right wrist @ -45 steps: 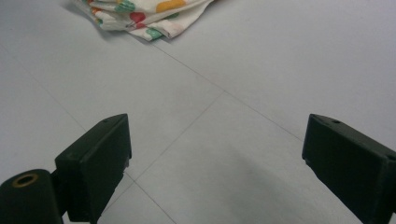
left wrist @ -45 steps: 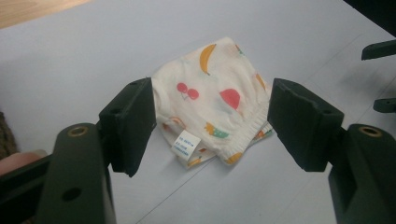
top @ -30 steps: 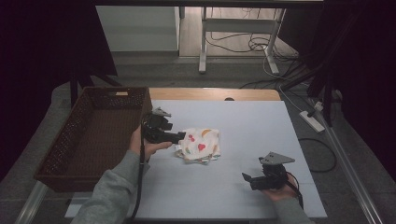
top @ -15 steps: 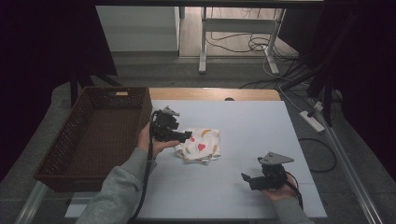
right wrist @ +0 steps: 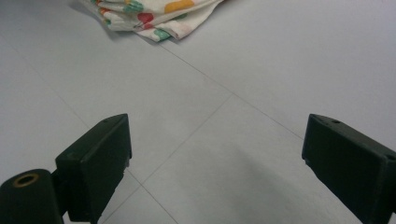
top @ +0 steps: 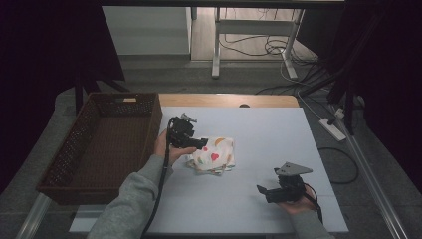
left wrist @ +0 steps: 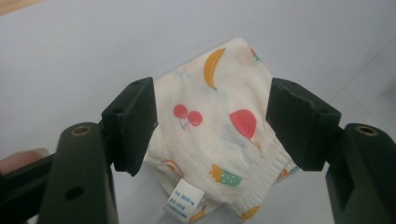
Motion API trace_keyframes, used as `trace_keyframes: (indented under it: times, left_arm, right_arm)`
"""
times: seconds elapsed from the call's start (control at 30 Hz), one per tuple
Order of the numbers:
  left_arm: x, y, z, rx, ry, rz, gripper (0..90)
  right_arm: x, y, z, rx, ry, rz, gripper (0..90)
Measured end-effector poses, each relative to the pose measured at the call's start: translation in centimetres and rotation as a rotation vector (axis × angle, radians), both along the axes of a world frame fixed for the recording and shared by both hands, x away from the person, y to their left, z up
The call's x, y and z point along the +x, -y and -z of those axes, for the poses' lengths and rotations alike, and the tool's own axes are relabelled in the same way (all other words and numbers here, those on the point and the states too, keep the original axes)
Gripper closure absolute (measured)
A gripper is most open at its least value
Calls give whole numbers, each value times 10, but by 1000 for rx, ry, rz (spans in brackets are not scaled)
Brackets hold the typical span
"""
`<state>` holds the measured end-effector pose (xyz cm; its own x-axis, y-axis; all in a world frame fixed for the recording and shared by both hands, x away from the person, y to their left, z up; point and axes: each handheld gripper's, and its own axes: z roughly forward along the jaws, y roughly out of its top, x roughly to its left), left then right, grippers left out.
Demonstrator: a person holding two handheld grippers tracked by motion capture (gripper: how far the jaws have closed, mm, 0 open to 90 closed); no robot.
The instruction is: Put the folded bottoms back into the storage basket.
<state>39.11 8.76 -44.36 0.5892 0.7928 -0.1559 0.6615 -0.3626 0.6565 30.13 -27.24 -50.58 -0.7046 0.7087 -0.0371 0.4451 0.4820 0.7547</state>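
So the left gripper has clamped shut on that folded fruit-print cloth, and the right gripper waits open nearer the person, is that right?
Not quite. The left gripper is open, its jaws standing either side of the folded fruit-print cloth without pinching it, as the left gripper view shows. The right gripper does wait open nearer the person.

One surface (top: 278, 124), pale. One folded fruit-print cloth (top: 214, 155) near its middle. One brown wicker basket (top: 149, 124) touching the surface's left edge. Two claws: left claw (top: 203, 144) at the cloth, right claw (top: 262, 191) well apart from it.
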Motion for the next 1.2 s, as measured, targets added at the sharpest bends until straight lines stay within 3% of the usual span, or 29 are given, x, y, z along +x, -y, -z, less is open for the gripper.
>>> trace_keyframes:
  times: [0.17,0.8,1.2]
  left_arm:
    - [7,3,7,21,-16,0,327]
    - [24,11,28,33,-82,-4,326]
    - [33,10,42,34,-129,-51,320]
  right_arm:
    - [0,0,0,-4,-3,-2,88]
    - [-1,1,0,-4,-6,-2,88]
    - [0,2,1,-3,-9,2,88]
